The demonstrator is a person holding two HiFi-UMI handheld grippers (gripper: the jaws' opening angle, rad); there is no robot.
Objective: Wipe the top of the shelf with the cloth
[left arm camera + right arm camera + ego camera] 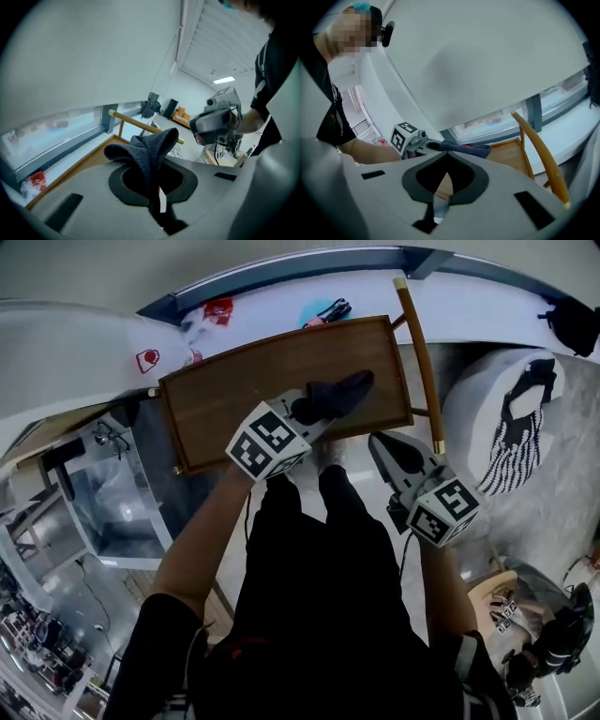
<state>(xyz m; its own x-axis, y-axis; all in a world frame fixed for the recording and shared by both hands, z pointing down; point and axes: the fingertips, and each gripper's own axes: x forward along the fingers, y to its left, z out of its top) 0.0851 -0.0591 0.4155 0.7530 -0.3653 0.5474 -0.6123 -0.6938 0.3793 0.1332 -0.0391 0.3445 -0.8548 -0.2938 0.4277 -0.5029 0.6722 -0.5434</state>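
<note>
The cloth (336, 393) is clamped in the left gripper (315, 412) over the wooden shelf top (234, 399), the right gripper (387, 450) is closed and empty alongside, and the cloth should be pressed flat for overlapping strokes.

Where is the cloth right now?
In the head view, the dark cloth is clamped in the left hand-held gripper, over the wooden shelf top's right half.

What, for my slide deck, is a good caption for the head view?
Left gripper holds a dark cloth over the wooden shelf top; right gripper, shut and empty, hangs near its corner.
</note>
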